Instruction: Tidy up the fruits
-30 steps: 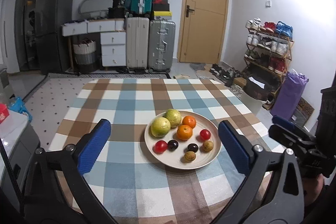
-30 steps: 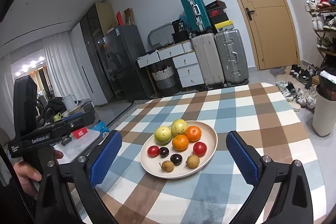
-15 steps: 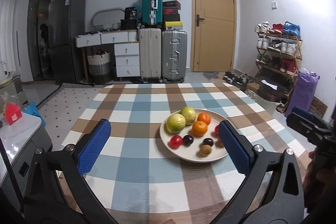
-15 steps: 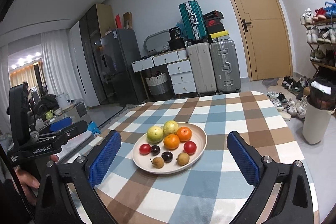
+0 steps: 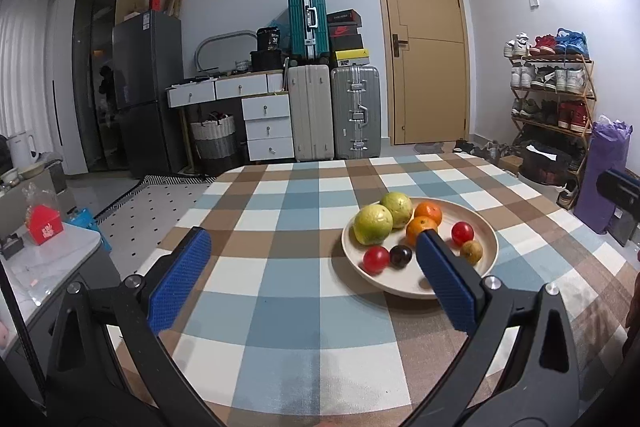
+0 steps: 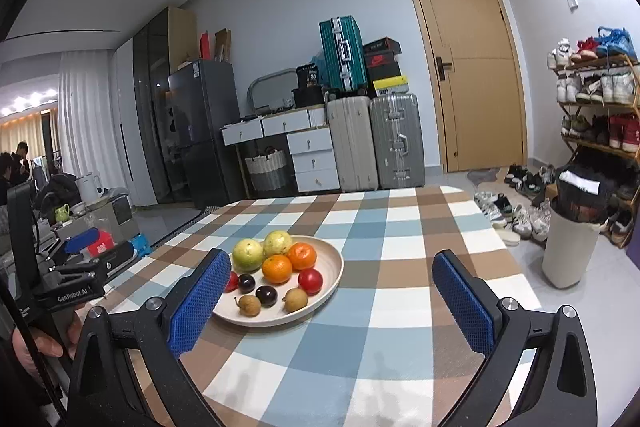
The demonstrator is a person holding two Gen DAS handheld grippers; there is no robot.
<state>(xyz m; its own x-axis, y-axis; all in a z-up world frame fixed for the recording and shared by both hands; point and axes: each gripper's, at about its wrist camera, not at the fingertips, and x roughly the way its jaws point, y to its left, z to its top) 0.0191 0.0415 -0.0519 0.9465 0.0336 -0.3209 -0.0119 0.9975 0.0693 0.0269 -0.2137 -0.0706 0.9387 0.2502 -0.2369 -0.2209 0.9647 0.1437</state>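
Note:
A cream plate (image 5: pixel 400 285) on the checked tablecloth holds two green guavas (image 5: pixel 373 225), two oranges (image 5: pixel 428 214), two red fruits (image 5: pixel 376 259), dark plums and small brown longans. My left gripper (image 5: pixel 312 279) is open above the cloth. Its right finger overlaps the plate's near side in view. In the right wrist view the plate (image 6: pixel 280 317) sits by the left finger of my right gripper (image 6: pixel 331 305), which is open and empty. A hand holds the left gripper (image 6: pixel 80 275) at the left edge there. The right gripper's tip (image 5: pixel 618 189) shows at the far right.
The checked table (image 6: pixel 400 307) stretches right of the plate. A white bin (image 6: pixel 568 255) stands on the floor at right, beside a shoe rack. A low counter (image 5: pixel 48 267) with a red box lies to the left. Suitcases and drawers line the back wall.
Both cameras have dropped lower and closer to the cloth. The left gripper shifted left, so the plate now sits behind its right finger. The right gripper shifted right. Both stayed open.

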